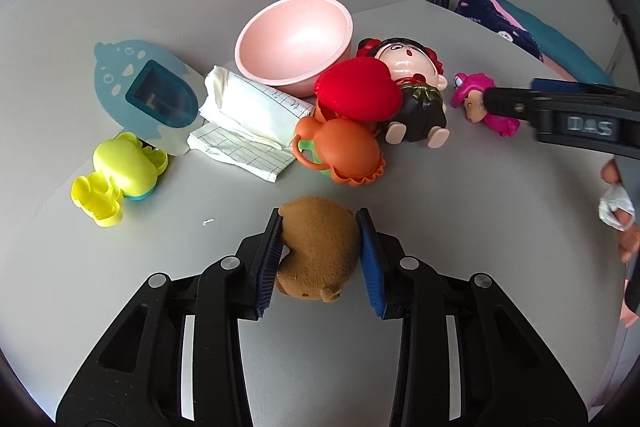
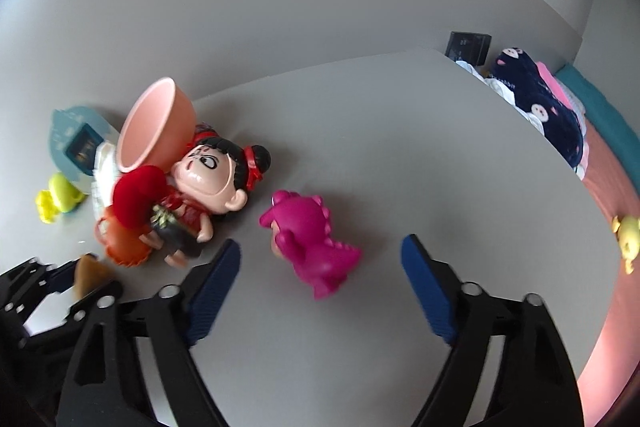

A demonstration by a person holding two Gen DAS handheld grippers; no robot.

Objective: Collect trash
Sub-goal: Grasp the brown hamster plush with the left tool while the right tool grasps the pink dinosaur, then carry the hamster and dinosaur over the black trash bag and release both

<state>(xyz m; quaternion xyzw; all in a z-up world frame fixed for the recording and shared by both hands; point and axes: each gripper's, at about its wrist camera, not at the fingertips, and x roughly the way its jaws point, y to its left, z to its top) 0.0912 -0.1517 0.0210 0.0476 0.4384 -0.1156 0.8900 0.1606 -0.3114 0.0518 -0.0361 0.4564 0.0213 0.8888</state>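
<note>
A brown plush toy point(image 1: 320, 251) lies on the white table point(image 1: 460, 211), and my left gripper point(image 1: 319, 217) is shut on it, blue pads pressing both flanks. A pink dinosaur toy point(image 2: 312, 239) lies on the table between the spread fingers of my right gripper point(image 2: 322, 245), which is open; the pads point(image 2: 216, 279) stand clear of it. In the left wrist view the right gripper point(image 1: 560, 107) reaches in from the right, its tip at the pink toy point(image 1: 486, 103). Crumpled lined paper point(image 1: 248, 119) lies beside a tilted pink bowl point(image 1: 294, 43).
A doll point(image 1: 412, 83), a red heart point(image 1: 358, 91) and an orange toy point(image 1: 340, 151) are piled against the bowl. A yellow-green toy point(image 1: 120, 171) and blue card packaging point(image 1: 148, 91) sit at left. Bedding point(image 2: 536, 111) lies past the table's right edge.
</note>
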